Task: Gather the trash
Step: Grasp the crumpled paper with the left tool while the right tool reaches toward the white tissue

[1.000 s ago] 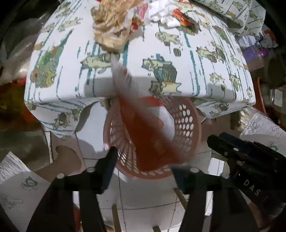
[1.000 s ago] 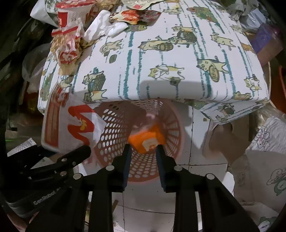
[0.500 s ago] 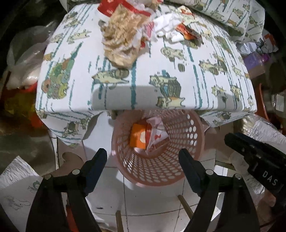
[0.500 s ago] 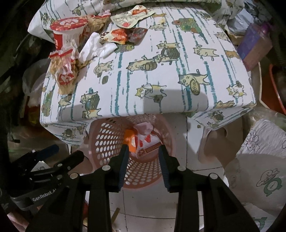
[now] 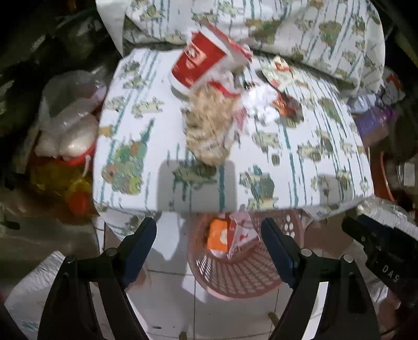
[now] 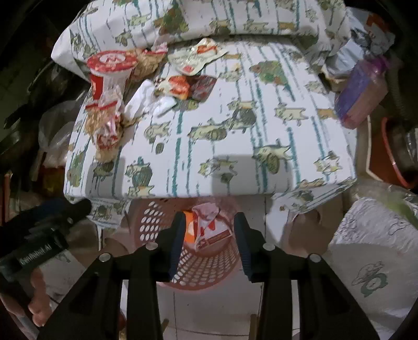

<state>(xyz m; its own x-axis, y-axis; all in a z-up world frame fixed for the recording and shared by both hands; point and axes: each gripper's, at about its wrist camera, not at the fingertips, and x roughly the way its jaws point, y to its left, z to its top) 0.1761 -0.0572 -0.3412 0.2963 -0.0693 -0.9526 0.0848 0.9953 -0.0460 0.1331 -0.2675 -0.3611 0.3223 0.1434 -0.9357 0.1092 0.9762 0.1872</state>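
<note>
A pink perforated basket [image 5: 235, 277] stands on the floor under the table's front edge. It holds an orange packet [image 5: 218, 235] and a white-and-red wrapper [image 5: 241, 235]. Above it my left gripper [image 5: 207, 225] is open and holds nothing. My right gripper [image 6: 209, 218] also hangs over the basket [image 6: 203, 266]; its jaws are opening and nothing is between them. On the cartoon tablecloth [image 6: 235, 136] lie a red cup [image 6: 109, 68], a crumpled noodle bag [image 6: 104, 125], a white tissue [image 6: 141, 102] and foil sachets [image 6: 193, 85].
A printed pillow [image 6: 209, 15] lies along the table's back. A purple box [image 6: 360, 96] sits beside the table at right, and a white sack [image 6: 365, 274] lies below it. Plastic bags [image 5: 68, 125] are piled at left. A hand [image 6: 36, 295] holds the left gripper.
A red wrapper fell from the left gripper and the orange packet from the right; both now lie in the basket. Both grippers rose and tilted up toward the table. The left jaws widened.
</note>
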